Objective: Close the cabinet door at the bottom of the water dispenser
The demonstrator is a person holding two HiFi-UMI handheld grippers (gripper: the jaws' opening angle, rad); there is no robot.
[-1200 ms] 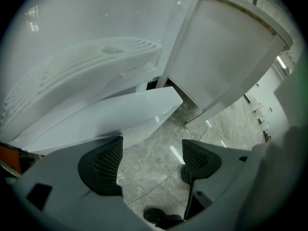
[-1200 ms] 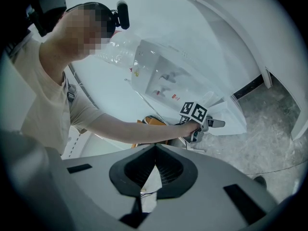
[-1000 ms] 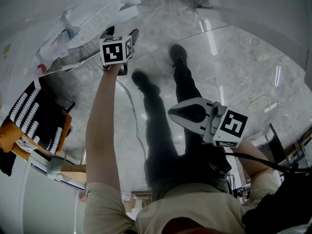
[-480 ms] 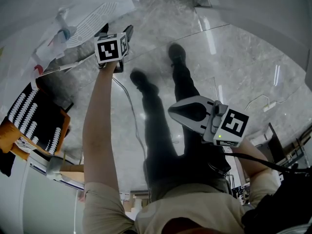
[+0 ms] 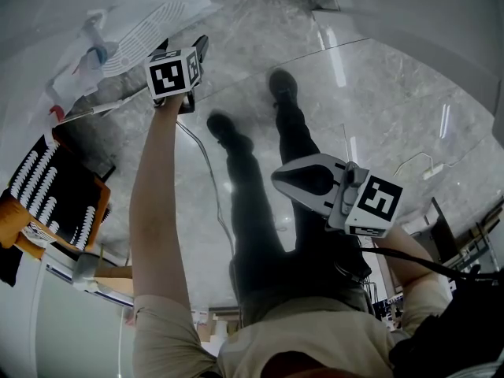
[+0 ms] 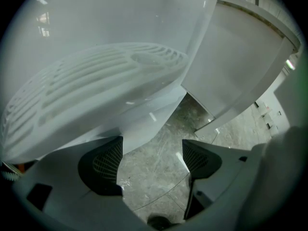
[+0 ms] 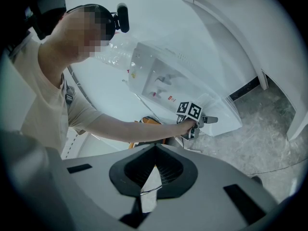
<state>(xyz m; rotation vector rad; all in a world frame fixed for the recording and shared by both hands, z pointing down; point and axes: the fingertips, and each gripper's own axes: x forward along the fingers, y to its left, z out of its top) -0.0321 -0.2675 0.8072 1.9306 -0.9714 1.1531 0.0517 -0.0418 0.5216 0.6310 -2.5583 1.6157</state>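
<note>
Grey marble floor (image 5: 378, 101). Left tongs (image 6: 151, 160) open, empty, beside slatted white cabinet door (image 6: 96, 90). Right tongs (image 7: 153, 177) closed, empty.

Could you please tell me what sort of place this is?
Likely an indoor office or lobby-type space, though I can't be sure: a polished grey stone floor, a white bottle-fed water dispenser and smooth white wall panels.

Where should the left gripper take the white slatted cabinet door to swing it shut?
Probably the nearest free rim of the white slatted cabinet door, approached from its slatted outer face: that rim sits just beyond the open left gripper, so a push there should swing it.
</note>
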